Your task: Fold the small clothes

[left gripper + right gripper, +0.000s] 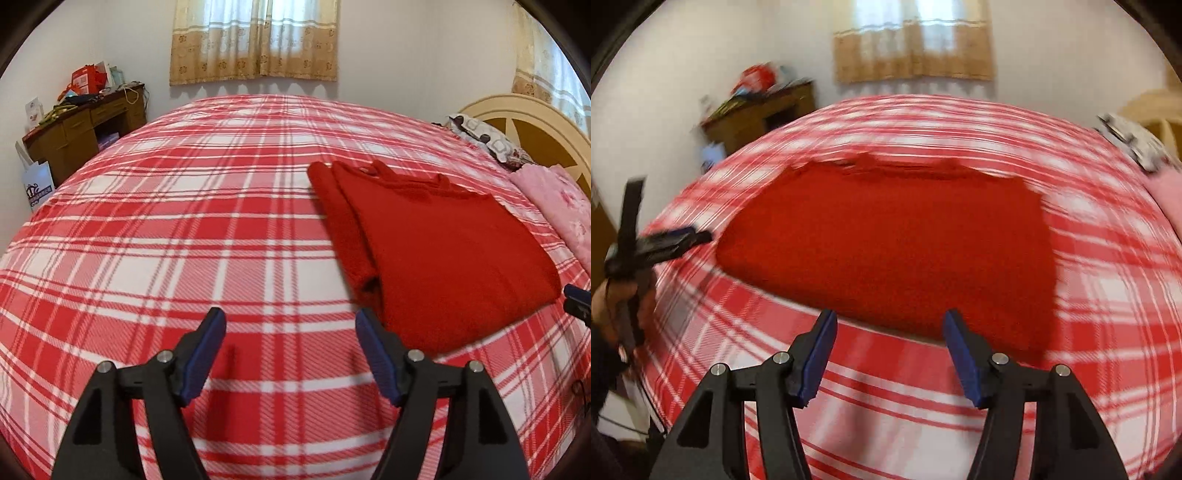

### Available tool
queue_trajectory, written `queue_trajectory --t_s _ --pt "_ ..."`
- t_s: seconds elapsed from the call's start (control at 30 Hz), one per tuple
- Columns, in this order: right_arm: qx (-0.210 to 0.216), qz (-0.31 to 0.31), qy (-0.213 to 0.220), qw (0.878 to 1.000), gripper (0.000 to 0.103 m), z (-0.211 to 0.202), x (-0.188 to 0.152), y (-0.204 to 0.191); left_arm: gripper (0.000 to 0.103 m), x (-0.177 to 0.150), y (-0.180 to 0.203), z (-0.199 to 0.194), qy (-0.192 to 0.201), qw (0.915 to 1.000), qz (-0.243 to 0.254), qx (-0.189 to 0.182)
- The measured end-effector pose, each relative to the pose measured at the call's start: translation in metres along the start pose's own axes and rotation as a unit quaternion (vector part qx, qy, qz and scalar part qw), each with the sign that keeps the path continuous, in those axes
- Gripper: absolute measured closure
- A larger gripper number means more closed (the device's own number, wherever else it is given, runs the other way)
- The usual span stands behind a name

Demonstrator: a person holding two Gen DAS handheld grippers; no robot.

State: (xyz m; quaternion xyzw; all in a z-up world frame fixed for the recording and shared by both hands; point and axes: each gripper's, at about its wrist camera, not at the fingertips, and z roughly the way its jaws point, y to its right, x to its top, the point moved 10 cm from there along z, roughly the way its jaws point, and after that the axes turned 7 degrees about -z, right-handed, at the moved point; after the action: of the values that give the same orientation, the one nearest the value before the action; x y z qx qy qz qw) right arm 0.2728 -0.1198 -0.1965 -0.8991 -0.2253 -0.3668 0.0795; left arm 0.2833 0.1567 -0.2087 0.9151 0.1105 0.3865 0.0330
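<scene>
Plaid bed (184, 229), curtained window (255, 40) behind.
Red sweater (443, 251) lies folded on bed; left tongs (290, 328) and right tongs (889, 325) gape wide, empty.

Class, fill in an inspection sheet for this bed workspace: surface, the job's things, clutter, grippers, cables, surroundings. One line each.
Surface: bed with a red and white plaid cover, lying flat.
Job's things: red sweater lying partly folded on the bed's right side, a sleeve laid along its left edge.
Clutter: pink blanket and patterned pillow by the headboard.
Grippers: left gripper open, above the cover near the sweater's corner; right gripper open, at the sweater's near edge; neither holds anything.
Cables: nothing seen for certain.
Surroundings: wooden desk piled with bags and boxes, curtains, white walls.
</scene>
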Motion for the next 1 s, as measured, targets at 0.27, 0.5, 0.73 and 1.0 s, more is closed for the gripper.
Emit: queue_trajectory --t_s 0.27,0.5,0.73,1.0 --pt "0.016 -0.098 -0.019 0.995 0.042 0.036 0.029 -0.078 0.024 0.010 -0.010 0.013 -0.013 0.9997 0.017 0.013" --pt "0.021 -0.138 -0.027 0.990 0.042 0.063 0.034 -0.121 0.015 0.019 -0.020 0.025 -0.020 0.9993 0.021 0.022" --pt "0.007 -0.180 -0.023 0.983 0.042 0.073 0.034 -0.146 0.014 0.027 -0.016 0.031 -0.028 0.9993 0.024 0.009" --pt "-0.017 -0.212 -0.013 0.977 0.042 0.078 0.036 -0.161 0.011 0.053 -0.002 0.035 -0.026 0.9969 -0.031 -0.068"
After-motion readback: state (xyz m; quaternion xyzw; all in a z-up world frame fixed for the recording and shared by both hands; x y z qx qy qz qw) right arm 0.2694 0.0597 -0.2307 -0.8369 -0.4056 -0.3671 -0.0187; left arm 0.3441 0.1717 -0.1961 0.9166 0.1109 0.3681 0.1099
